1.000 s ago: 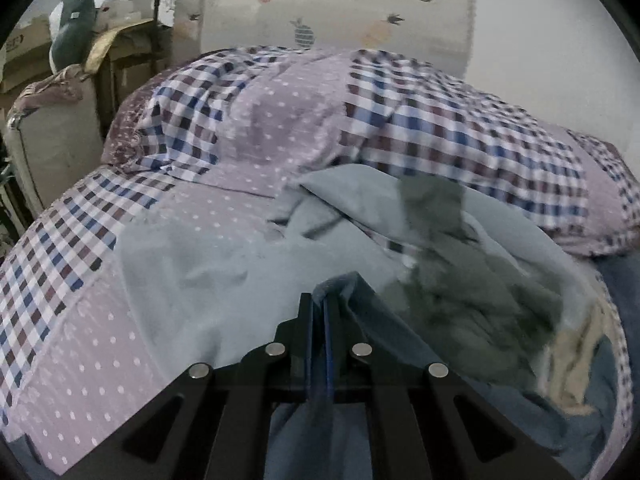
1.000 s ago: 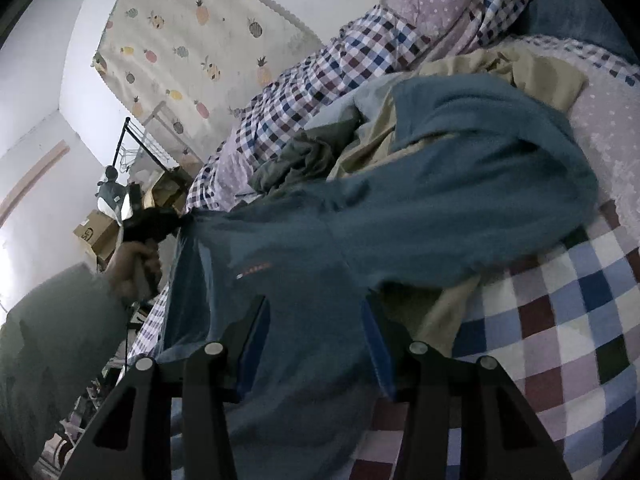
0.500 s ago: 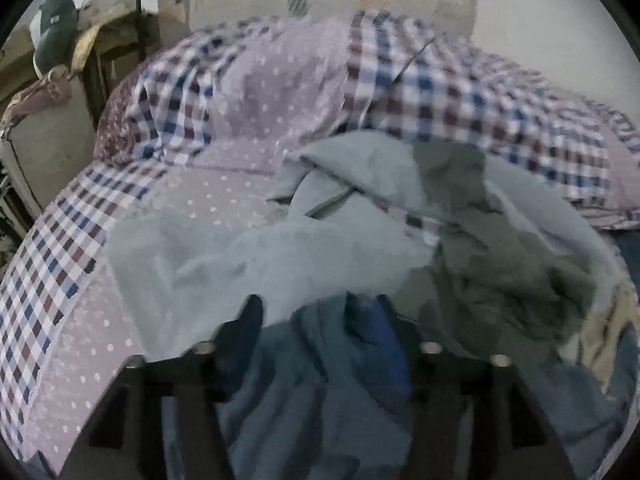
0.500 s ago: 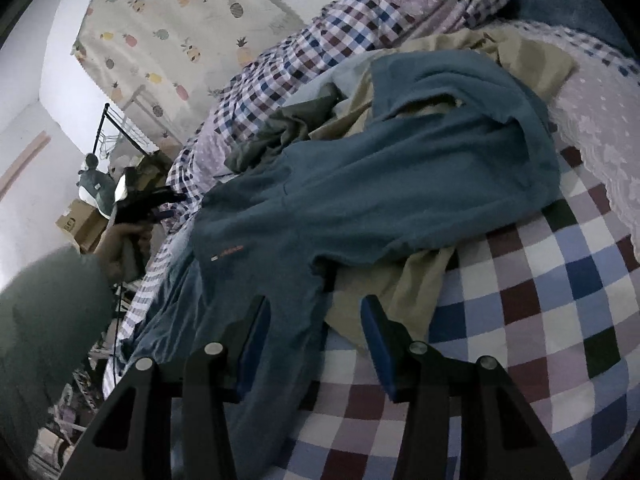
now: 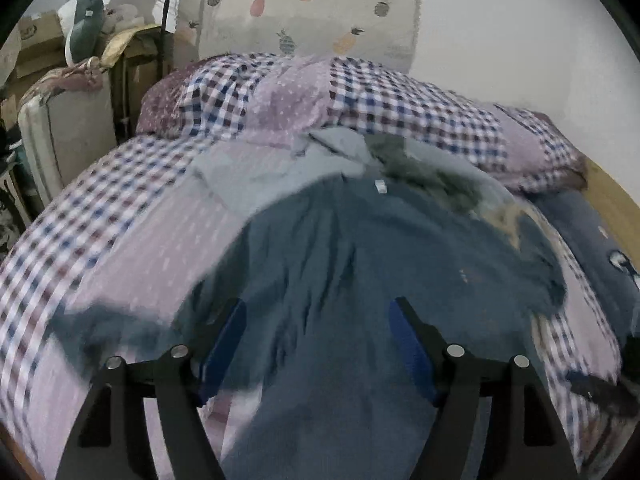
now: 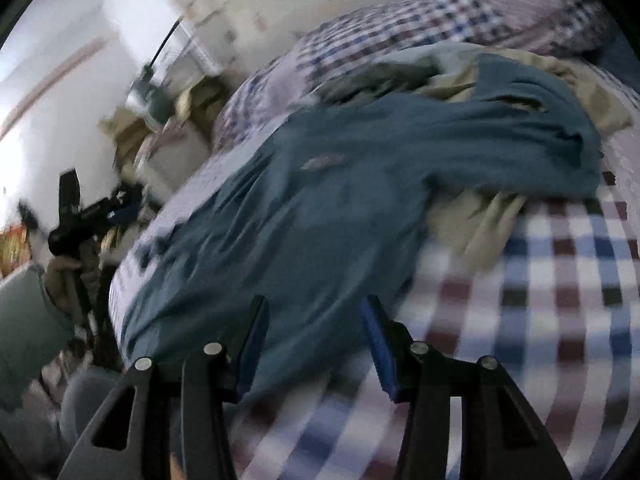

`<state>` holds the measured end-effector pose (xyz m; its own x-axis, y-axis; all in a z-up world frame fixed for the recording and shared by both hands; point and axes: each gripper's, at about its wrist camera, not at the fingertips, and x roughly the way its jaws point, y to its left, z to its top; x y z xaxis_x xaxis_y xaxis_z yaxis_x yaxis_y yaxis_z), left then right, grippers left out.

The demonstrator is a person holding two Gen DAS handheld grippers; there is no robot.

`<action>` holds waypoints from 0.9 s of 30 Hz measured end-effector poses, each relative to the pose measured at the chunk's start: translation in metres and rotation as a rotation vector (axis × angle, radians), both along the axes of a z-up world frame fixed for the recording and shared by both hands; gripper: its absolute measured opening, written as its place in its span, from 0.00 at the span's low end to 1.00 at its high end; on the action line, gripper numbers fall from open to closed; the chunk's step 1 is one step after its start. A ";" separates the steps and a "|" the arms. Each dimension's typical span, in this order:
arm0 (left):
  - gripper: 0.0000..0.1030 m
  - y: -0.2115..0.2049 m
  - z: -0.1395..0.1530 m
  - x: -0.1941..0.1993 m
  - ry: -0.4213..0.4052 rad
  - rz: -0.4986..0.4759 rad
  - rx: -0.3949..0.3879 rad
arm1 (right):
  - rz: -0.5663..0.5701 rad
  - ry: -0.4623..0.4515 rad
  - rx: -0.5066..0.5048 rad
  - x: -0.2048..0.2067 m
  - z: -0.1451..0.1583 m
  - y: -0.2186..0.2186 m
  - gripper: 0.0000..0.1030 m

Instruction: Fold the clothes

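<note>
Blue shirt (image 5: 360,272) released since 1 s ago, then pinched in left tongs (image 5: 314,344); now spread flat on checked bed (image 5: 120,208). Long axis runs from near edge toward pillows (image 5: 400,100), neck label farthest. Both left tongs and right tongs (image 6: 314,344) agape, empty, hovering over hem.

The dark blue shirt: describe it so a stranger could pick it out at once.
On the checked and dotted quilt covering the bed, a heap of clothes lies towards the pillows. The dark blue shirt is spread flat in front of that heap, nearest the open left gripper. It is the largest, darkest piece, with a small white neck label.
</note>
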<state>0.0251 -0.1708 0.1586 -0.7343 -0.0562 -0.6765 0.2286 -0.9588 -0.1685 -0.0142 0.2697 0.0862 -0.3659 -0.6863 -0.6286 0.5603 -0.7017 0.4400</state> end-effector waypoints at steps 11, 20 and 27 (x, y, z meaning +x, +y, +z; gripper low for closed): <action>0.75 0.060 -0.039 0.179 0.167 -0.063 0.095 | 0.099 -0.101 0.203 0.149 -0.043 -0.019 0.42; 0.75 0.052 -0.074 0.174 0.071 -0.079 0.263 | 0.003 -0.076 0.316 0.161 -0.057 -0.048 0.04; 0.75 0.022 -0.079 0.185 0.122 0.021 0.395 | -0.218 -0.121 0.277 0.202 -0.029 0.003 0.03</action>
